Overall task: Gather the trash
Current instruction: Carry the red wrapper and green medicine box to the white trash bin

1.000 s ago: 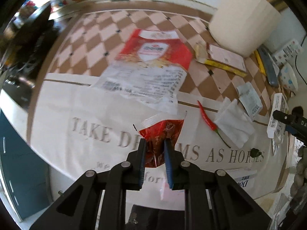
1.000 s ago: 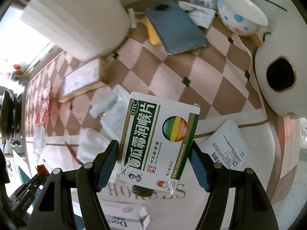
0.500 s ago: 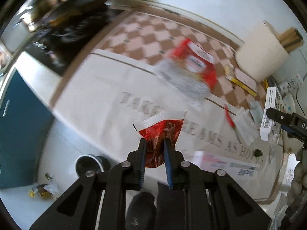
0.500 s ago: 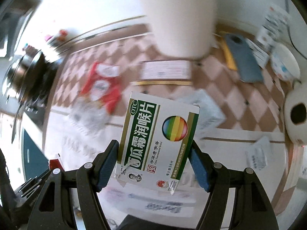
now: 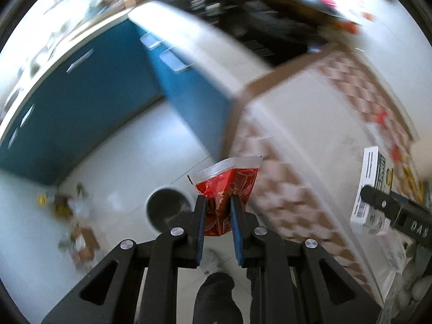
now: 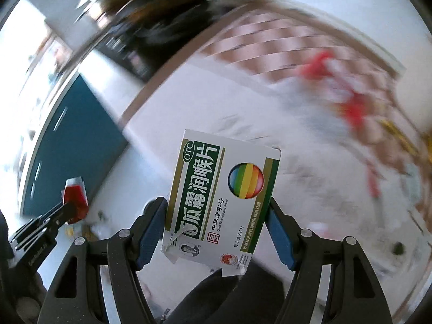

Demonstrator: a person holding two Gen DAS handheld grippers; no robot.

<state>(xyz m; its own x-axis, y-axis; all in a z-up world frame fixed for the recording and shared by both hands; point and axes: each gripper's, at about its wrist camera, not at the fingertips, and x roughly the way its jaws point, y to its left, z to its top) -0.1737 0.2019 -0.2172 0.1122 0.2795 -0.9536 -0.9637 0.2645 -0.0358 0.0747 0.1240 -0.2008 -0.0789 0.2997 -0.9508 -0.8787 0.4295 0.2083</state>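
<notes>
My left gripper [image 5: 218,210] is shut on a crumpled red sauce packet [image 5: 228,186] with a clear sealed top. It hangs over the pale floor, just right of a round dark trash bin [image 5: 167,210] seen from above. My right gripper [image 6: 216,216] is shut on a white and green medicine box [image 6: 221,197] with a rainbow circle, held above the table edge. The right gripper and its box [image 5: 374,186] show at the right of the left wrist view. In the right wrist view the left gripper [image 6: 67,210] with the red packet [image 6: 75,197] sits low at the left.
A table [image 5: 310,124] with a white and brown checked cloth fills the right, strewn with blurred red and white wrappers [image 6: 337,89]. Blue cabinet doors [image 5: 81,102] stand behind. Scraps of litter [image 5: 73,221] lie on the floor left of the bin. A person's dark shoe [image 5: 216,297] is below.
Both grippers have swung off the tabletop to the left, past the table's edge, and rolled. The left one now hangs over the floor by the bin. Both grips are unchanged.
</notes>
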